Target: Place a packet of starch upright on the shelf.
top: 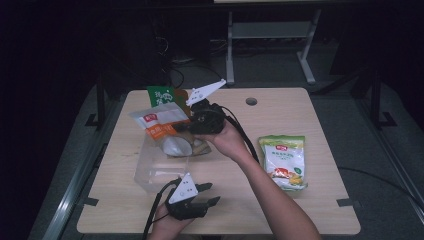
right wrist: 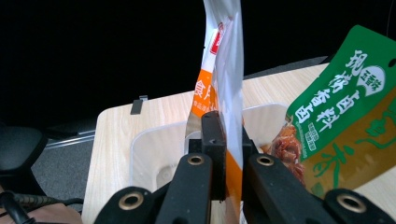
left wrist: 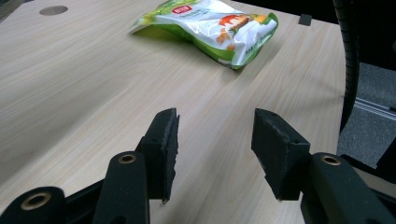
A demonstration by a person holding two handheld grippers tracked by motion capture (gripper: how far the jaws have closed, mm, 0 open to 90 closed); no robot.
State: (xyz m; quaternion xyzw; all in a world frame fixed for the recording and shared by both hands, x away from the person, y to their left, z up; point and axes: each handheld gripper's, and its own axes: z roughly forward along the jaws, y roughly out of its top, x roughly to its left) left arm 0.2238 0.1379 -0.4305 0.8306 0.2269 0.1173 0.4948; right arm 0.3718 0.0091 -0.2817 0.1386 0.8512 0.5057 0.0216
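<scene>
Right gripper (right wrist: 225, 140): clenched on the orange-and-white packet (right wrist: 223, 60), held upright over the clear container (top: 162, 167) near the worktop's left edge.
Left gripper (left wrist: 212, 140): jaws apart, grasping nothing — low at the near edge.
Green packet (right wrist: 348, 112): leans in the container, just beside the held packet.
Yellow-green bag (top: 284, 161): flat — toward the right edge.
</scene>
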